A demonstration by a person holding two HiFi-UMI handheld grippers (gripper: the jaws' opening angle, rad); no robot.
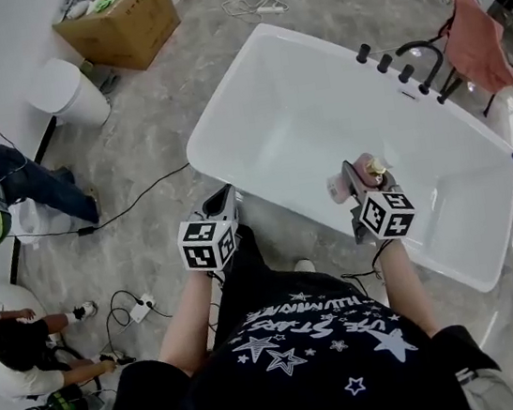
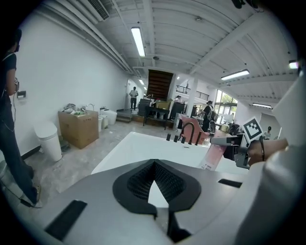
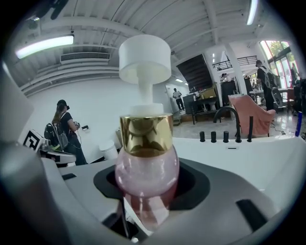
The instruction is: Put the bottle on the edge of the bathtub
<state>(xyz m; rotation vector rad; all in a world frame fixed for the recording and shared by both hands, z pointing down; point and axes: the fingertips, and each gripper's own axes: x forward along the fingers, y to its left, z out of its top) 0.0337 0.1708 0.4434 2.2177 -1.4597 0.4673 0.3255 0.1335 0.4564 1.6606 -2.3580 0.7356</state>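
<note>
Bottle is sitting upright in your right gripper, with the jaws clamping its rounded pink body. It is hanging over the bathtub basin, just inside the near rim. Your left gripper is carrying nothing, its jaws pinched together. You're risking a tip: the rim is looking narrow and curved and the pump is making the bottle top-heavy, so letting go off-centre or tilted is likely sending it into the basin or onto the floor.
</note>
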